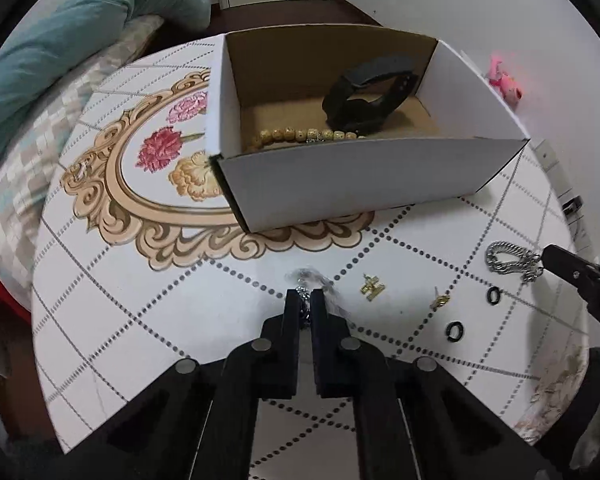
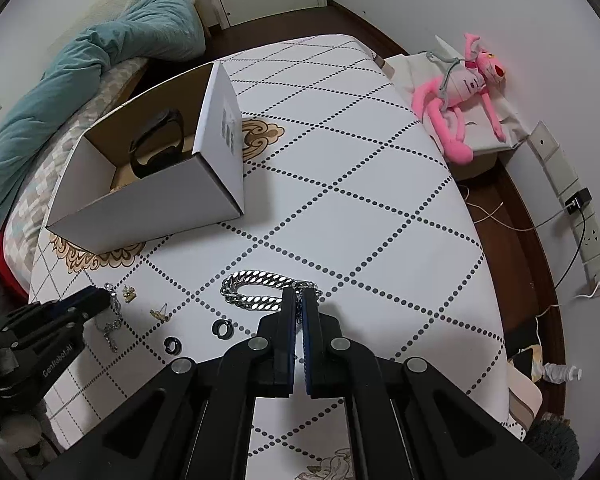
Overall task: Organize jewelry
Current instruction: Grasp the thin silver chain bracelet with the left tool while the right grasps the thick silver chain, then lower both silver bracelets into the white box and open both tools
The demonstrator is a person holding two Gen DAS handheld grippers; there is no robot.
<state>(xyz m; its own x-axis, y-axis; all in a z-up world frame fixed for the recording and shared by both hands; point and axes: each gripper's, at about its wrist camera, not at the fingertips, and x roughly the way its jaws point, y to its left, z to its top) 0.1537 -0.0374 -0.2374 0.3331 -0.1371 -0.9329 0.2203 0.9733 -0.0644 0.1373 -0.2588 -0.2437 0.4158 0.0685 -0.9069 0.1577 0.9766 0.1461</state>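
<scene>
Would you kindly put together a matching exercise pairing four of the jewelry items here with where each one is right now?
Things:
1. black watch
2. bead bracelet
3. thick silver chain
4. two black rings

Places:
A. pinched at one end by the right gripper
B. lying loose on the table, between the two grippers
C. standing upright against the back of the box
D. lying flat on the box floor, near the front wall

Pairs: 1-C, 2-D, 3-A, 4-B
</scene>
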